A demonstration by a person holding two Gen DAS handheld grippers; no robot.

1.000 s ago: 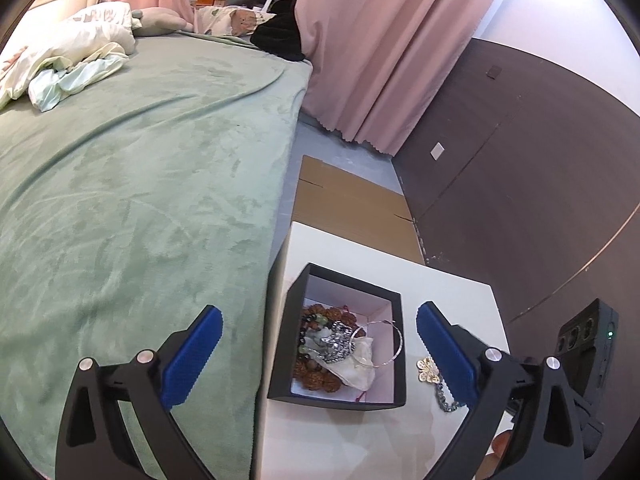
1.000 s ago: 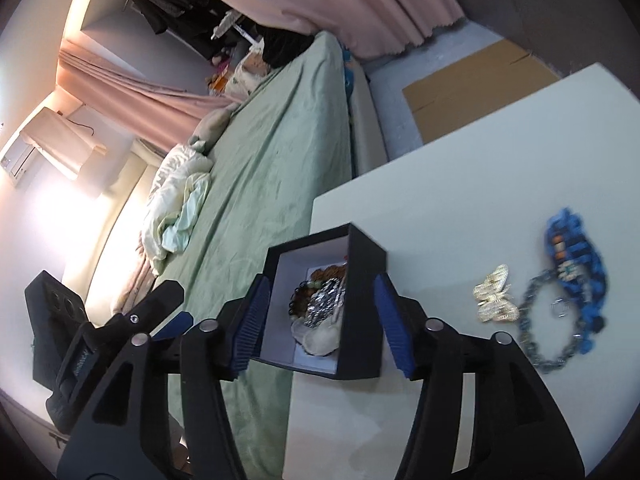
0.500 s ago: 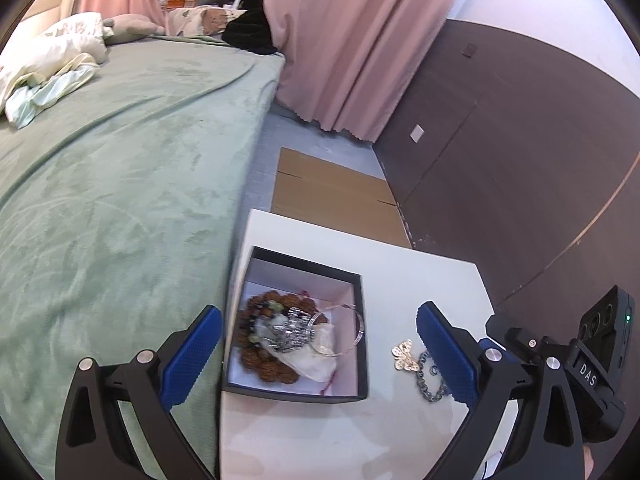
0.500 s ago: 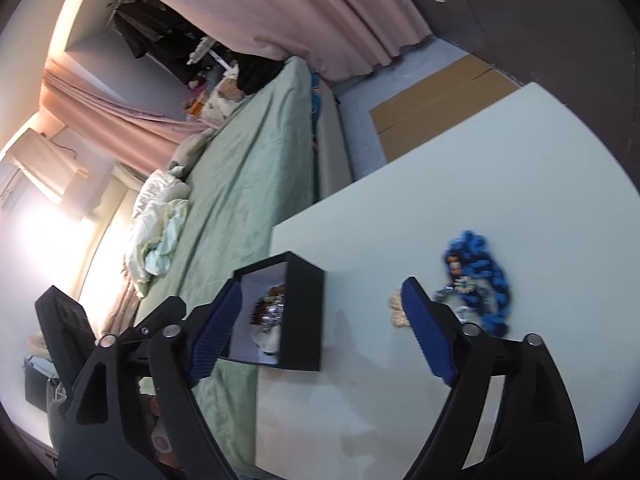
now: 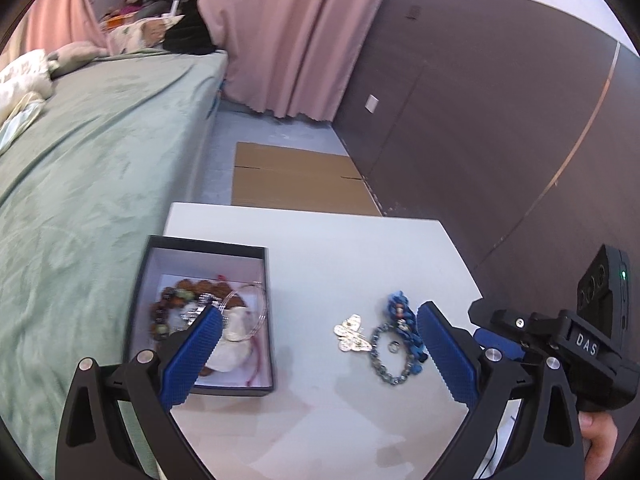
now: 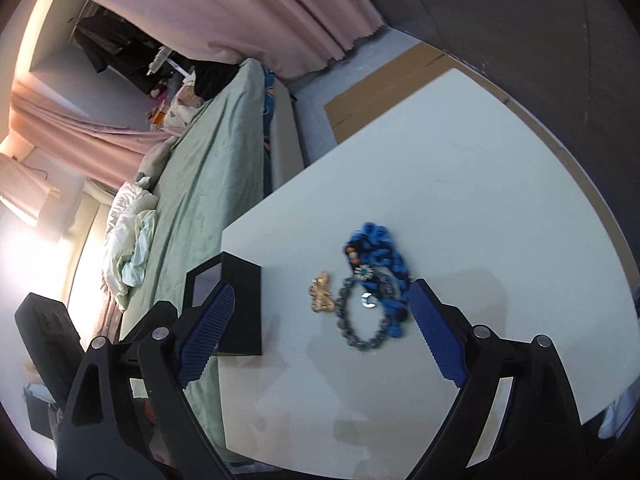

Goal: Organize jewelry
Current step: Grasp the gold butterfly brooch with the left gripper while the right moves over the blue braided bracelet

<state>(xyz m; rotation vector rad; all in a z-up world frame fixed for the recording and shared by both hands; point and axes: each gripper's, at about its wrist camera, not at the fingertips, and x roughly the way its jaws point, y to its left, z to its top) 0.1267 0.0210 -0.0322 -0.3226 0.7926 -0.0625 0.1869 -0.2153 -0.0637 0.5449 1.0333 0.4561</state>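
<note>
A black jewelry box [image 5: 206, 248] stands at the left edge of the white table [image 5: 320, 240]; it holds a brown bead bracelet [image 5: 176, 298], a silver bangle [image 5: 250, 312] and other pieces. A gold butterfly brooch [image 5: 352, 334], a grey bead bracelet [image 5: 386, 360], a small ring [image 5: 393, 347] and a blue chunky necklace [image 5: 406, 320] lie on the table to its right. My left gripper [image 5: 318, 346] is open and empty above the table. My right gripper [image 6: 322, 320] is open and empty, with the brooch [image 6: 321, 298], bead bracelet [image 6: 352, 322] and blue necklace [image 6: 380, 264] between its fingers; the box [image 6: 240, 304] is at its left.
A bed with a green blanket [image 5: 80, 184] runs along the table's left side. A flat cardboard sheet [image 5: 296, 180] lies on the floor beyond the table. A dark wall [image 5: 480, 120] stands to the right and pink curtains [image 5: 288, 32] hang behind.
Both grippers have swung right, from over the box toward the loose jewelry on the table. The right gripper has opened wider. The jewelry and box have not moved.
</note>
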